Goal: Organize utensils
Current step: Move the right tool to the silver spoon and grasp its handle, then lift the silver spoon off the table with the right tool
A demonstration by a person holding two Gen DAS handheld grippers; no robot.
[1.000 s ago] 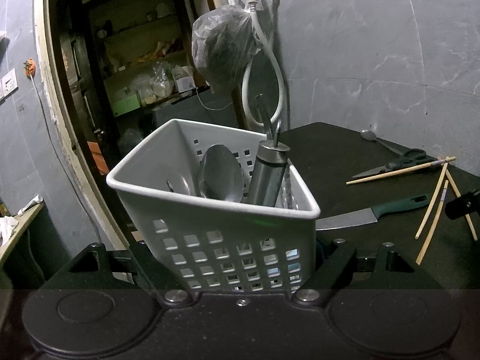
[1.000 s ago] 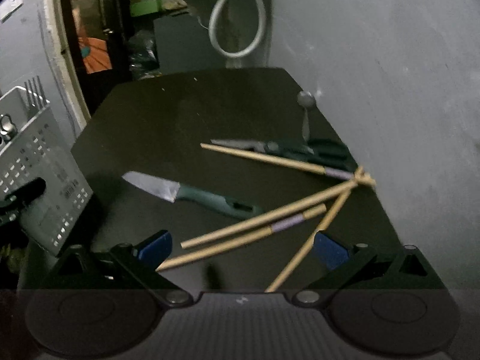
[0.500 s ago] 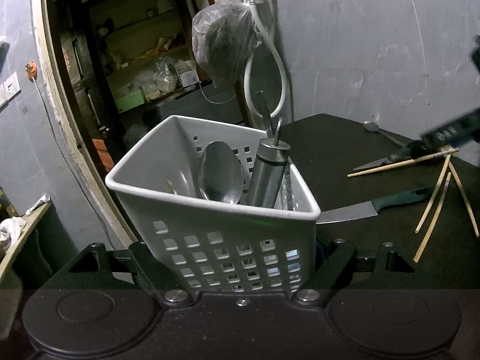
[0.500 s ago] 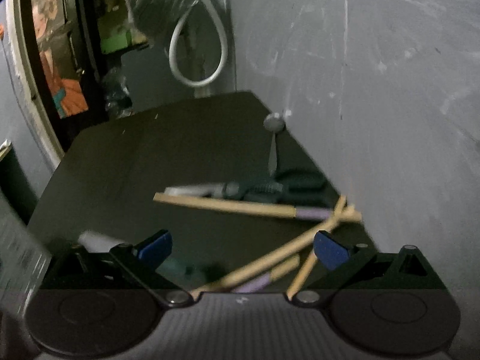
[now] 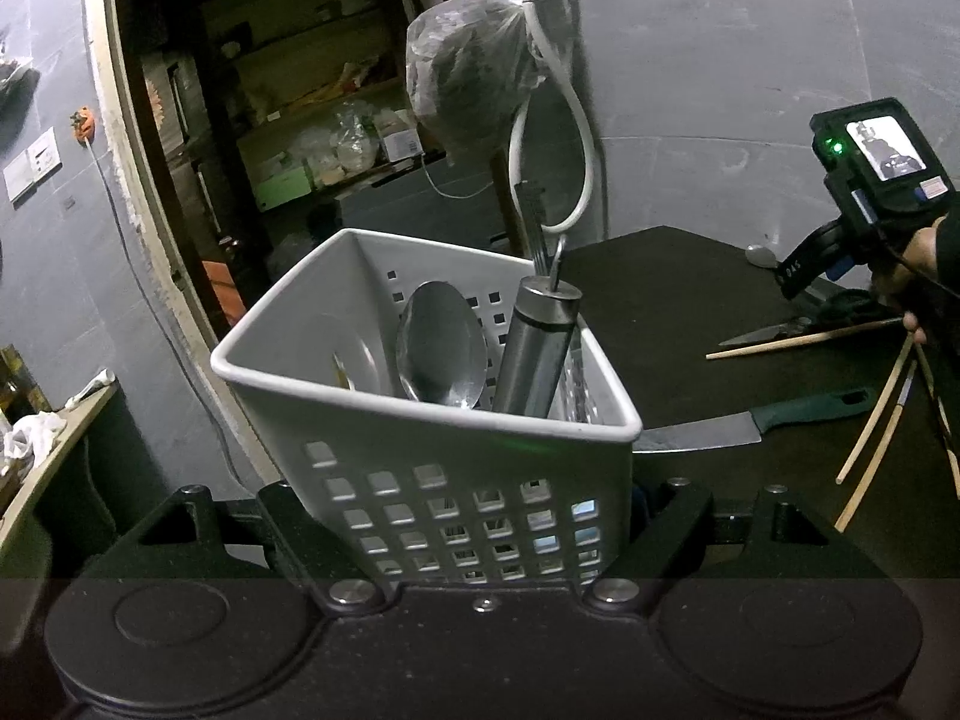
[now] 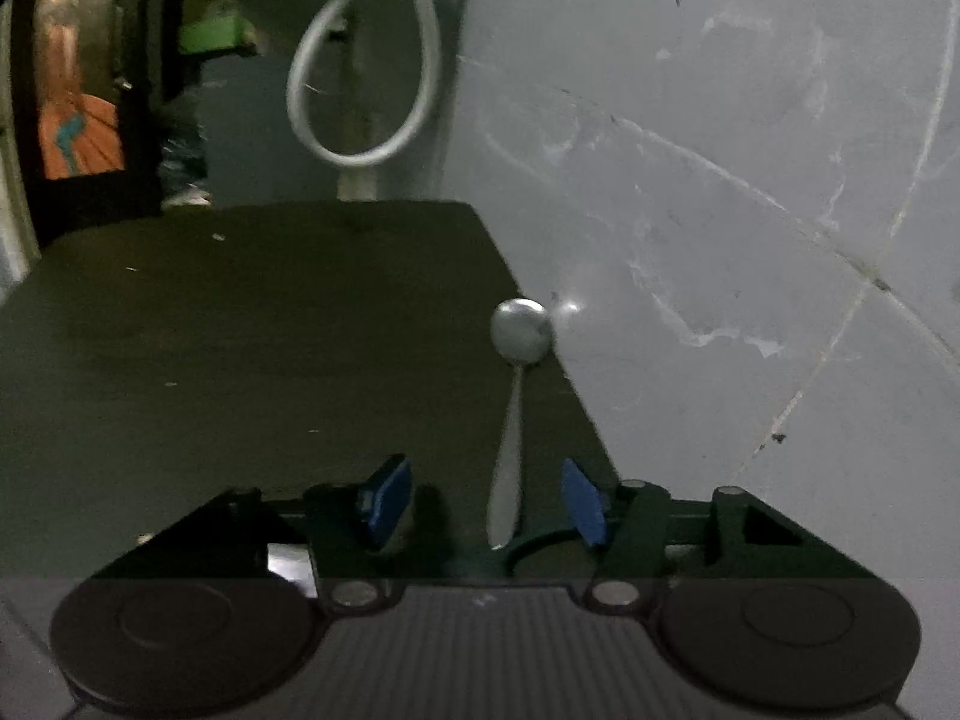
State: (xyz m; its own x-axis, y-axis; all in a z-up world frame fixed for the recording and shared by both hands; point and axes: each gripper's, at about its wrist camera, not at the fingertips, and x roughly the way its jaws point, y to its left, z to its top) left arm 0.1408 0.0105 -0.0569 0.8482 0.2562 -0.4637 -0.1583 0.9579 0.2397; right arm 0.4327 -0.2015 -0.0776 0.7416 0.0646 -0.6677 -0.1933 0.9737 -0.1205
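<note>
Left hand-held gripper [image 5: 480,531]: clamped on white basket [image 5: 372,402], ladle and fork inside | Right hand-held gripper [image 6: 480,498]: jaws closing, spoon [image 6: 517,372] handle between pads, untouched, bowl at 12 o'clock on tabletop [image 6: 240,330] | Knife [image 5: 750,423], chopsticks [image 5: 876,426]: 3 o'clock of basket

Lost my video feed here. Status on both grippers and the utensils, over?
Left gripper shut on white basket. Right gripper closing, spoon handle between pads, not yet pinched. Scissors, knife, chopsticks still on table; nothing blocking.
</note>
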